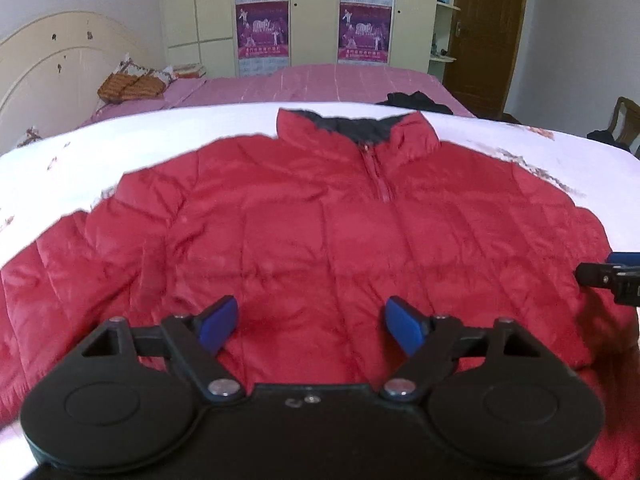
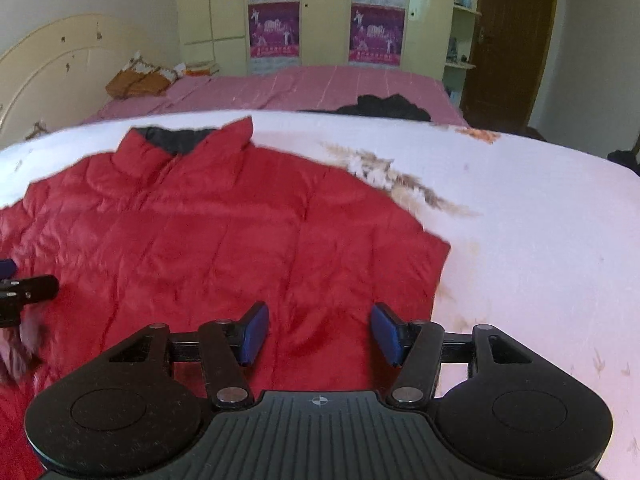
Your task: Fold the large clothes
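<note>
Red padded jacket (image 1: 312, 232) lies spread flat, front up and collar far, on the white-covered bed (image 2: 540, 240), seemingly unfolded, while left tool (image 1: 310, 322) and right tool (image 2: 318, 332) hover wide, holding nothing.

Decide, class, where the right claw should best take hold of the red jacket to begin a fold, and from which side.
Probably the free side edge of the red jacket, approached from the white sheet on the right. The jacket lies flat, front up, so only that edge offers a lip to pinch. The right claw hangs open just inside that edge, nothing between its pads.
</note>
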